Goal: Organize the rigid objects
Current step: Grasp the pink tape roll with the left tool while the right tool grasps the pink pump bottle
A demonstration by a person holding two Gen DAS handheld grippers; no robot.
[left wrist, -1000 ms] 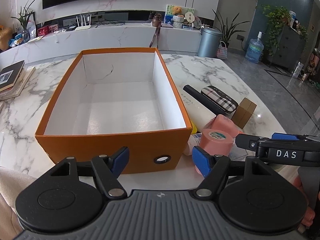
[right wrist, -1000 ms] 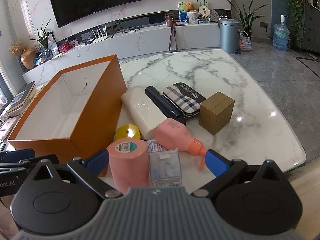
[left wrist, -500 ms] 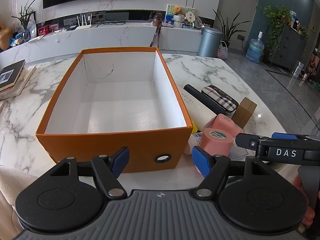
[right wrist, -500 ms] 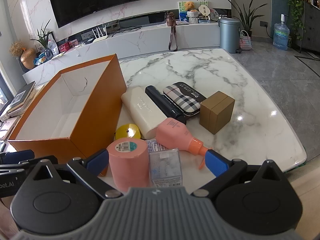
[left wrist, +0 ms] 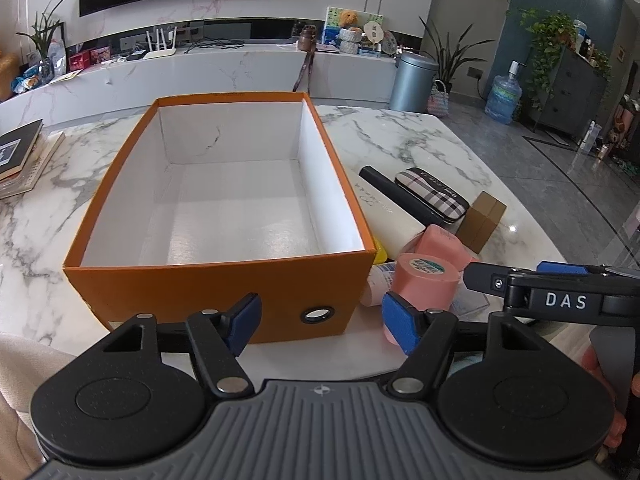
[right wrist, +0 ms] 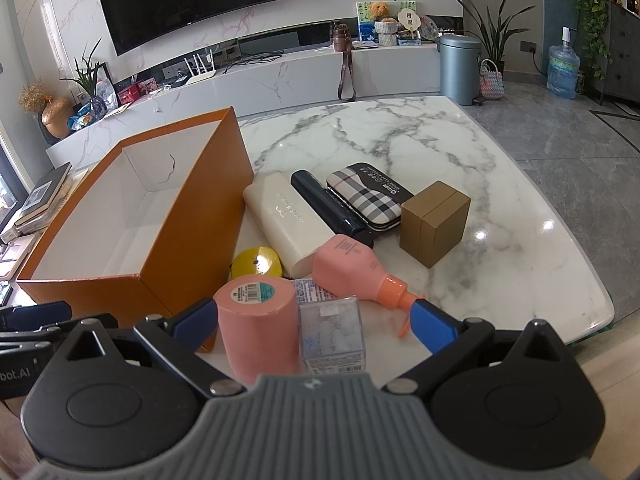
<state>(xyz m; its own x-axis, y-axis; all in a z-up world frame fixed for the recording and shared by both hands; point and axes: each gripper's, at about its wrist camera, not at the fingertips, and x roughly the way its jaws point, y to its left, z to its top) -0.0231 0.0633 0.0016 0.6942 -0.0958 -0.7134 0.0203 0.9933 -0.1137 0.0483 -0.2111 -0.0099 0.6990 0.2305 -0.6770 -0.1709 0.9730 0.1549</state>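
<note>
Right wrist view shows almost no change against the frames from a second and half a second ago: every item sits where it sat, and both tools hold the same poses. I read this as a pause before the first pick, so the task has not started in effect.

Using the orange box (right wrist: 132,240) as landmark, from largest to smallest:

1. The marble bench (right wrist: 400,140) carries everything.
2. The orange box stands open and holds nothing I can see.
3. The cream case (right wrist: 286,220) lies just beside the box's right wall, with the black tube (right wrist: 330,208) and plaid case (right wrist: 370,196) next out from it.
4. The brown carton (right wrist: 436,222) stands farthest from the box.
5. The pink bottle (right wrist: 352,266) lies on its side near the box's front right corner.
6. The pink roll (right wrist: 258,320) stands upright near that same corner, with the clear box (right wrist: 332,332) touching or just beside it.
7. The yellow tape measure (right wrist: 256,262) rests against the box wall.

My right tool (right wrist: 312,320) is spread wide, its fingers either side of the pink roll and clear box, gripping nothing. My left tool (left wrist: 320,316) is also wide and empty, facing the box's front wall.

Compared with the earlier frames, only a slight camera drift is evident. I judge the next step to be closing on the pink roll.
</note>
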